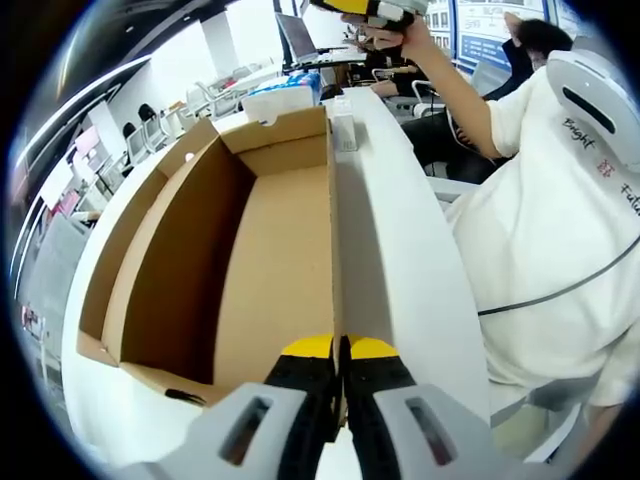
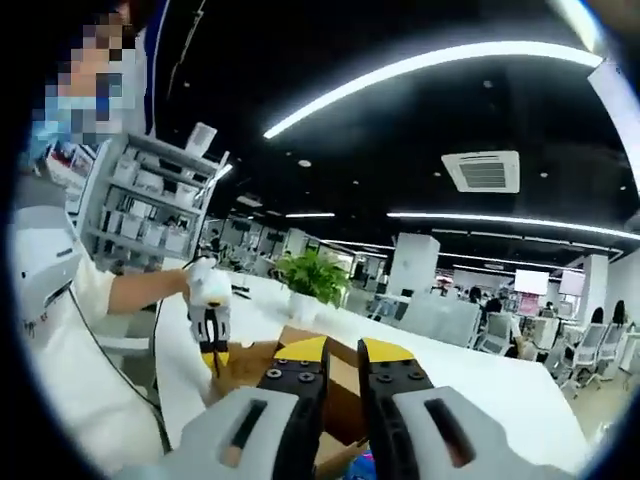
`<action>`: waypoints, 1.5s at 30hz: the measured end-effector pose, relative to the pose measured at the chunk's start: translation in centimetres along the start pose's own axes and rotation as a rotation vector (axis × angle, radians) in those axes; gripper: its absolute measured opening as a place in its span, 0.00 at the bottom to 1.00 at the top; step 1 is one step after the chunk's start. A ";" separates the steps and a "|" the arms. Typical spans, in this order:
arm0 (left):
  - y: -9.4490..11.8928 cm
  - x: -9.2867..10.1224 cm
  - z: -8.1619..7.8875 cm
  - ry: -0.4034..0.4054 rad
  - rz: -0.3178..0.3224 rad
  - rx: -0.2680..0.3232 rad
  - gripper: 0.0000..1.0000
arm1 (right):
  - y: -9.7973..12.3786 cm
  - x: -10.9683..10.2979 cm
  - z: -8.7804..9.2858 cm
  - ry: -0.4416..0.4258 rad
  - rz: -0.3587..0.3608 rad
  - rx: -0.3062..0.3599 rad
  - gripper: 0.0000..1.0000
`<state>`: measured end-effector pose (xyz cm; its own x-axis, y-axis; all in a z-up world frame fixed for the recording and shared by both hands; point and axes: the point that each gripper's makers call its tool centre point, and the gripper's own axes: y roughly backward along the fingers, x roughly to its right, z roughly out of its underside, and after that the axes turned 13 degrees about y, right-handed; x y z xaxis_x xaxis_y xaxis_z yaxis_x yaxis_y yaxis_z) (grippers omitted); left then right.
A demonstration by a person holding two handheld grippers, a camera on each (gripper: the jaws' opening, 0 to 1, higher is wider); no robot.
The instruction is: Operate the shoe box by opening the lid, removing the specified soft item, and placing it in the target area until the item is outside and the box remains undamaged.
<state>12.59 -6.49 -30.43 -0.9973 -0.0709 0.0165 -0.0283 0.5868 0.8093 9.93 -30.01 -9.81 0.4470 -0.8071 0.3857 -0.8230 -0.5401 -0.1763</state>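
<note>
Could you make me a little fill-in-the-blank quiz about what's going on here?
The cardboard box stands on a ___ table.
Its inside looks ___.
The ___ gripper pinches one of its walls.
A potted ___ stands beyond it.
Missing: white, empty, left, plant.

Both handheld grippers look like the same build. The left gripper has black jaws capped with bright yellow tips, sitting on chunky light grey housings with dark slanted slots cut into them. The right gripper matches — yellow tips, black jaw bodies — and here you can make out a few small round screws on the black parts, plus the same grey slotted housings. The person wears a white short-sleeved t-shirt with small dark lettering near the shoulder, and a thin dark cable runs across the front of it.
</note>
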 end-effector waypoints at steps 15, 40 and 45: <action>0.0 0.0 -0.1 0.014 0.006 -0.003 0.01 | 0.1 1.1 0.2 -0.170 0.083 -0.024 0.15; 0.0 0.0 -0.1 0.017 0.016 0.001 0.01 | -7.1 6.6 -2.9 -0.047 0.129 -0.156 0.22; 0.1 0.0 -0.1 0.016 0.020 0.006 0.01 | -9.6 7.7 -0.3 -0.114 0.091 -0.275 0.27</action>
<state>12.56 -6.51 -30.33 -0.9965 -0.0719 0.0426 -0.0083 0.5928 0.8053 21.18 -30.94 -4.89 0.3906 -0.8791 0.2732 -0.9185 -0.3919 0.0519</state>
